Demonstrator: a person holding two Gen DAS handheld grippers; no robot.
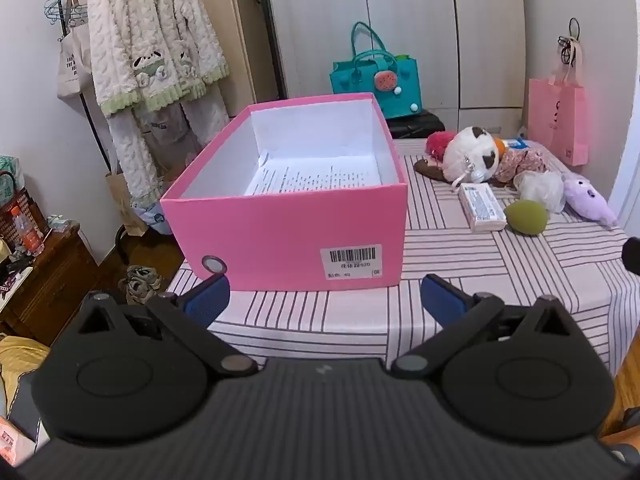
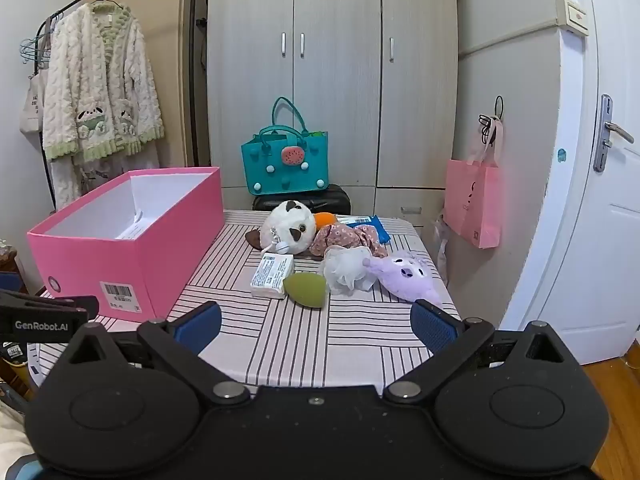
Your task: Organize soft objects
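A pink box [image 1: 288, 236] [image 2: 132, 264] stands open on the striped table, holding only a printed sheet. My left gripper [image 1: 324, 300] hovers open just in front of its near wall, nothing between the blue pads. To the box's right lies a heap of soft things: a white panda plush [image 2: 288, 228] [image 1: 472, 152] in a flowered dress, a white mesh puff [image 2: 348, 268] [image 1: 540, 188], a purple plush [image 2: 404, 276] [image 1: 588, 200], a green egg-shaped sponge [image 2: 306, 288] [image 1: 526, 218] and a white wrapped packet [image 2: 272, 274] [image 1: 480, 202]. My right gripper [image 2: 316, 326] is open, short of the heap.
A teal handbag [image 2: 286, 160] sits on a black case behind the table. A pink paper bag [image 2: 474, 200] hangs at the right by a white door [image 2: 592, 220]. A fluffy robe [image 2: 100, 92] hangs on a rack at left. The left gripper's body [image 2: 44, 316] shows at the left edge.
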